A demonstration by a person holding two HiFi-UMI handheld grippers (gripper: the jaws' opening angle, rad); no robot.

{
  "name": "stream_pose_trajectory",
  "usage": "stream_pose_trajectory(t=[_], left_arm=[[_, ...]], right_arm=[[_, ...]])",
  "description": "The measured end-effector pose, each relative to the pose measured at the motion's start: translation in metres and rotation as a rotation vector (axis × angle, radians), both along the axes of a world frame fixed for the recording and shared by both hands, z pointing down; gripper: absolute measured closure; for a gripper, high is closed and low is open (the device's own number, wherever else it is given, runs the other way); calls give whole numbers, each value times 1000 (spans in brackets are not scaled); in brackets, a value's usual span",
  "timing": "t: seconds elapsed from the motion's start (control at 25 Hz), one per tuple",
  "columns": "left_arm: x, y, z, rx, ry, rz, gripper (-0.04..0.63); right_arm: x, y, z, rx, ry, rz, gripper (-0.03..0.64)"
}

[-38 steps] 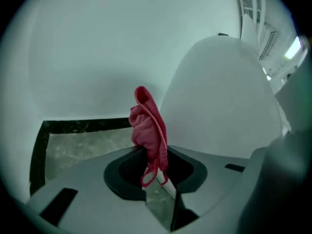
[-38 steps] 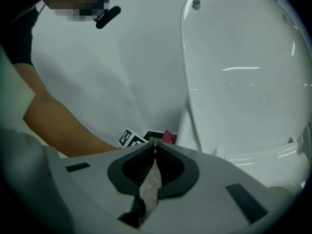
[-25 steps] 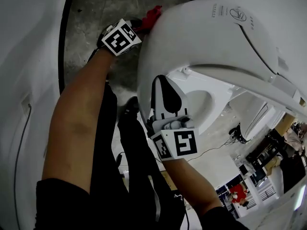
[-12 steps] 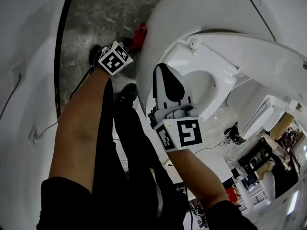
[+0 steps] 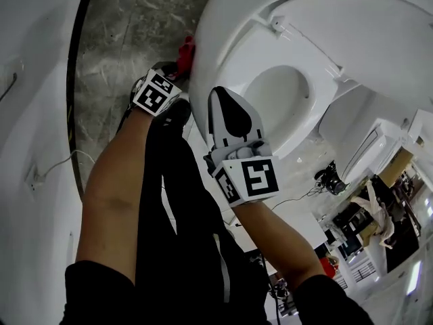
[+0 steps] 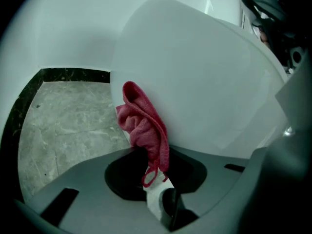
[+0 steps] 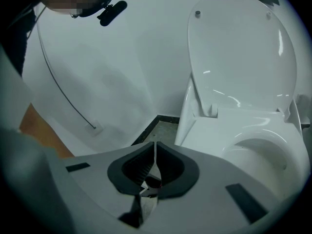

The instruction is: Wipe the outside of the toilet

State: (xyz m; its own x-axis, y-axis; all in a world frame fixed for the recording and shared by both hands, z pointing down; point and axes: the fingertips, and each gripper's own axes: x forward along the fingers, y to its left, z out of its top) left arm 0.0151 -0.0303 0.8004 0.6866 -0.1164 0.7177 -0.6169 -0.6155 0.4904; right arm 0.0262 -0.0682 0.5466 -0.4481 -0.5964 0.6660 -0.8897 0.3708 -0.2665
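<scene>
Toilet (image 5: 210,66), lid raised, stands on a grey floor (image 6: 63,121). Red cloth (image 6: 144,126) lies against the bowl's outer wall, pinched in the closed left gripper (image 6: 148,167). The head view shows only a scrap of cloth. Right gripper (image 7: 155,160) has its jaws together, holding nothing, beside the rim.

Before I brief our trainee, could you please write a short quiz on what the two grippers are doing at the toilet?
1. True or false: the left gripper holds a red terry cloth against the outside of the white ceramic toilet.
2. The right gripper has its jaws: A) wide apart; B) together, with nothing between them; C) shut on a brush.
3. Fill in: the white plastic toilet lid stands ____ (raised or closed).
Key: 1 true; 2 B; 3 raised.
</scene>
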Motion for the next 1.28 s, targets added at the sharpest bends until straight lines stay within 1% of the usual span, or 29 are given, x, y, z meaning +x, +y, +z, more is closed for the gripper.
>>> stream_pose_trajectory(t=[0.16, 0.28, 0.36, 0.44, 0.56, 0.64, 0.72, 0.76, 0.8, 0.84, 0.88, 0.92, 0.96, 1.0, 1.08, 1.2, 1.28], left_arm=[[6, 40, -2, -54, 29, -15, 497], [9, 63, -4, -109, 45, -81, 497], [11, 78, -6, -127, 51, -102, 496], [14, 91, -9, -143, 52, -92, 497], [22, 118, -16, -186, 66, -40, 495], [34, 150, -21, -255, 105, 33, 495], [45, 191, -29, -378, 170, 141, 495], [47, 210, -33, -442, 192, 179, 495], [45, 224, -35, -494, 200, 181, 494], [38, 229, -35, -526, 196, 146, 494], [29, 227, -34, -538, 188, 92, 494], [18, 217, -32, -531, 177, 39, 494], [5, 201, -30, -507, 162, -3, 494], [-9, 179, -27, -472, 142, -32, 494], [-32, 128, -24, -387, 97, -63, 494], [-56, 28, -20, -233, 40, -90, 494], [-64, -46, -20, -132, 34, -115, 494]], right_arm=[[-6, 10, -1, -2, -12, 41, 577], [-11, 16, 0, -7, -15, 48, 577], [-11, 22, 0, -18, -13, 54, 577], [-11, 24, 1, -21, -9, 55, 577], [-8, 25, 0, -24, -4, 62, 577], [-7, 25, 1, -30, -4, 70, 577], [-9, 22, 1, -35, -12, 76, 577], [-10, 21, 0, -42, -22, 81, 577], [-10, 21, -2, -53, -36, 89, 577], [-11, 21, -5, -65, -52, 96, 577], [-13, 22, -8, -73, -66, 98, 577], [-15, 21, -13, -75, -76, 93, 577], [-18, 19, -18, -69, -81, 81, 577], [-21, 15, -24, -58, -83, 66, 577], [-24, 7, -33, -38, -82, 50, 577], [-18, -11, -33, -17, -70, 82, 577], [-13, -21, -25, -16, -59, 119, 577]])
